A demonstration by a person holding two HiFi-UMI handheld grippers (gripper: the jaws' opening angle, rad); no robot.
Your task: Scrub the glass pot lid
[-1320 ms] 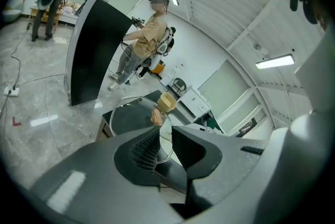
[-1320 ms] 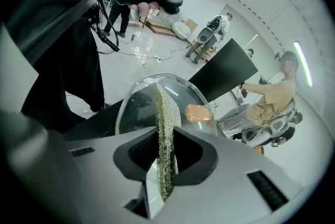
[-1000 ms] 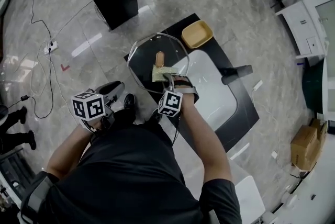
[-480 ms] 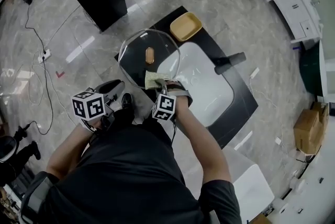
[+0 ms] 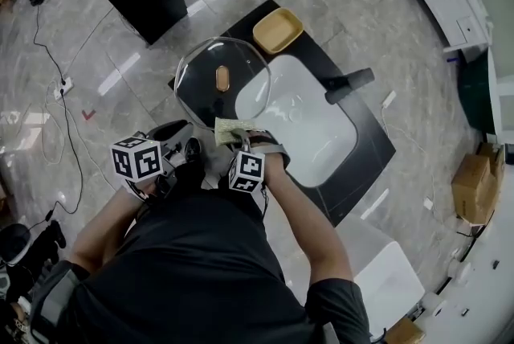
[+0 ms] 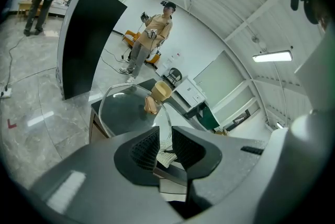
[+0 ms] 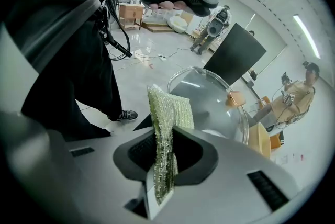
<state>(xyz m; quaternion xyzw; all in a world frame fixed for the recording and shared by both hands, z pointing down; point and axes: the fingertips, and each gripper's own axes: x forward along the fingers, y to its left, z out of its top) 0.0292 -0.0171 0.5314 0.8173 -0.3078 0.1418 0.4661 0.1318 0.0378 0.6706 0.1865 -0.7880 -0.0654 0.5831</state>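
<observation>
Above the black counter (image 5: 357, 137) by the white sink (image 5: 301, 121): glass lid (image 5: 199, 71), rim pinched between the left gripper's (image 6: 165, 144) narrowed jaws. Just beside its near edge, green scouring pad (image 7: 170, 113), clamped upright in the right gripper (image 7: 166, 152), jaws pressed onto it.

The round glass pot lid (image 5: 201, 73) sits left of the white sink (image 5: 301, 121) in the black worktop (image 5: 365, 145), with the yellow square dish (image 5: 278, 30) behind and the green scouring pad (image 5: 230, 131) before it.
</observation>
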